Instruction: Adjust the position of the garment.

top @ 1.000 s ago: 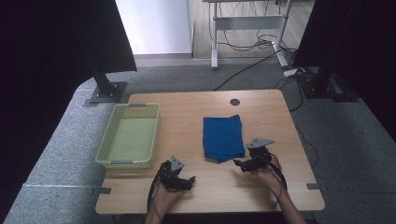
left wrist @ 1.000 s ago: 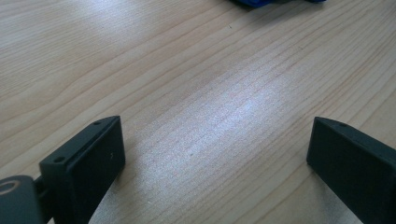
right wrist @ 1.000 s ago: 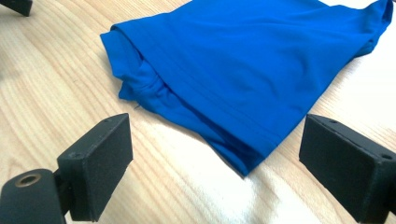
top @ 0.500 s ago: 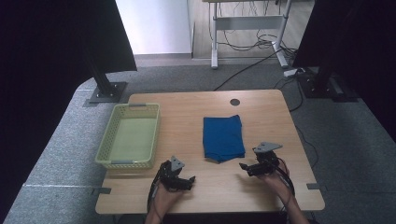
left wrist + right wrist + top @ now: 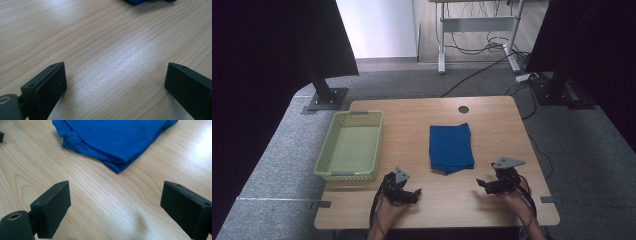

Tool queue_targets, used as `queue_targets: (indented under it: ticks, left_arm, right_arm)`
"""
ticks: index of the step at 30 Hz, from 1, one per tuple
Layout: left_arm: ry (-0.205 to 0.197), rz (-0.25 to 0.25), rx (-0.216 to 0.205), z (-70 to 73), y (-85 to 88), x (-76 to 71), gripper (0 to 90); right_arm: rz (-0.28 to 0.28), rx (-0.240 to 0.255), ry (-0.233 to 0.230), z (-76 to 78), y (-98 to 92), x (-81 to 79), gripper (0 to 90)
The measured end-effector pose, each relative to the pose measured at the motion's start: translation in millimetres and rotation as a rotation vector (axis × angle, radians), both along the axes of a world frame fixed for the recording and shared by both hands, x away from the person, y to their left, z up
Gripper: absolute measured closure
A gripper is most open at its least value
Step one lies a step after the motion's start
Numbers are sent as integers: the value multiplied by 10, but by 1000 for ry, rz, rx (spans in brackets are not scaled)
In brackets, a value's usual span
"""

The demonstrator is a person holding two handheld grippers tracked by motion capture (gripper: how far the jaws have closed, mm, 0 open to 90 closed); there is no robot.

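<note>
- The high view takes in the whole desk (image 5: 492, 107): a folded blue cloth (image 5: 451, 148) lies flat near the middle, and a pale green basket (image 5: 328, 158) stands well apart at its left, by the desk's left edge.
- In that view the left claw (image 5: 414, 193) and the right claw (image 5: 482, 184) sit low over the near edge of the desk, one on each side of the cloth's near end, neither touching it.
- The cloth's long axis runs from the near edge toward the far edge, roughly parallel to the basket's long sides.
- The right gripper view shows the layered folds of the blue cloth (image 5: 117, 140) close up, one corner pointing toward the camera; its jaws stand wide apart with bare wood between them.
- The left gripper view catches just a sliver of the blue cloth (image 5: 147, 1) at the top edge; its jaws are likewise spread wide, holding nothing.
</note>
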State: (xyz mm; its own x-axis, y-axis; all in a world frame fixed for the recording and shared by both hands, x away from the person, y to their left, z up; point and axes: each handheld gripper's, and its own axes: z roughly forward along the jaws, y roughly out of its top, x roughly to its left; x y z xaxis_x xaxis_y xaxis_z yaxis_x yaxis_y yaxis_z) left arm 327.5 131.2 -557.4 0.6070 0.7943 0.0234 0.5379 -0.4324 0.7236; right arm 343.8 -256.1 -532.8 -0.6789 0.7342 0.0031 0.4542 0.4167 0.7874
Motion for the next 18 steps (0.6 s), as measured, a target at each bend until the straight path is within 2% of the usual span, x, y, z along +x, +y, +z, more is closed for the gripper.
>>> queue_targets:
  ticks: [9,18]
  left_arm:
    - [2,-1,1,-2,-7,-1,30]
    - [3,-2,2,-2,-9,-1,26]
  right_arm:
    - [-30,-6,6,-44,-136,-101,90]
    - [-60,-31,31,-175,-249,-197,90]
